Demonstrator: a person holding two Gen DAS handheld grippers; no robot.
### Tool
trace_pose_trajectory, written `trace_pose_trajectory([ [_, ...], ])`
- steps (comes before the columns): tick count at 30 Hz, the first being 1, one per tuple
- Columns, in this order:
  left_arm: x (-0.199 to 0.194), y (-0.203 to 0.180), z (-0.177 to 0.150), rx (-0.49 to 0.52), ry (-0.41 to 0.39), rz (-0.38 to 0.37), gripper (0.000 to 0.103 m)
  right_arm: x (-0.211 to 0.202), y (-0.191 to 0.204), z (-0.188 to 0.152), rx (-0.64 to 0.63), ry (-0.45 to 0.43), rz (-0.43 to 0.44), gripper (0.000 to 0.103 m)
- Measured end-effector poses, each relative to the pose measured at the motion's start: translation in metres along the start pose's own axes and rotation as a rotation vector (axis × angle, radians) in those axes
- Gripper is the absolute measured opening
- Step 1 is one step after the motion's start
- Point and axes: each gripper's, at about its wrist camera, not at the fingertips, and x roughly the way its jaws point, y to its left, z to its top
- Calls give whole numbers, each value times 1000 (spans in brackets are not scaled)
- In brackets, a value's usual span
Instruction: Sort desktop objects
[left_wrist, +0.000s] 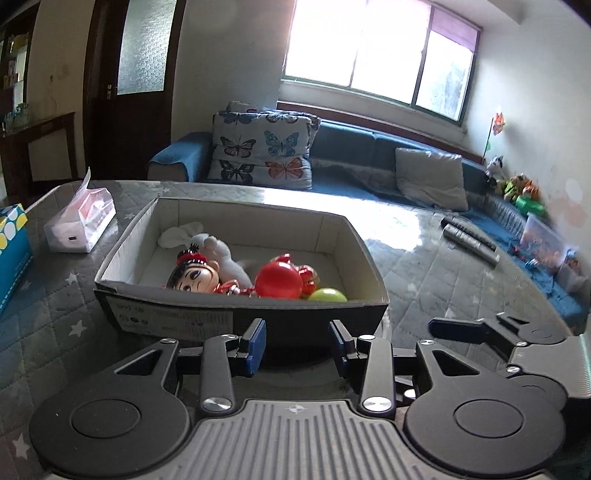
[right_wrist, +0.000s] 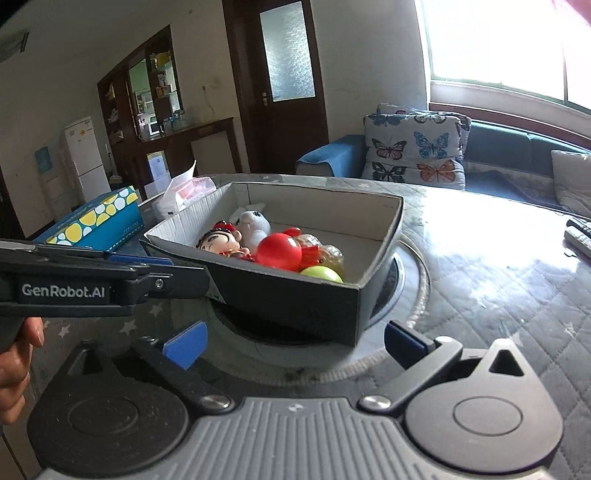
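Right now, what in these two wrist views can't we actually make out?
- Box floor near the front: both views, its near wall hides it, and the lower parts of the doll, red toy and green ball.
- Toy behind the red one: right view, overlapped, identity unclear.
- Box label print: left view, too small.
- Remotes: cut by the right view's edge.
- Outside the window: overexposed.

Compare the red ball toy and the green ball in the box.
The red ball toy is bigger and glossy red with attached parts; the green ball is smaller, plain yellow-green. The red one sits mid-box, the green nearer the right corner. Both are round and lie inside the cardboard box.
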Motion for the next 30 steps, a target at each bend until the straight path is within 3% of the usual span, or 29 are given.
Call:
trace_pose_trajectory([
  [12,-1,0,-18,-9,46,86,41,-8,-6,-20,33,30,-28,103],
  [30,-11,-7,-32,41,32,164,39,-14,5,-30,26,32,-54,103],
])
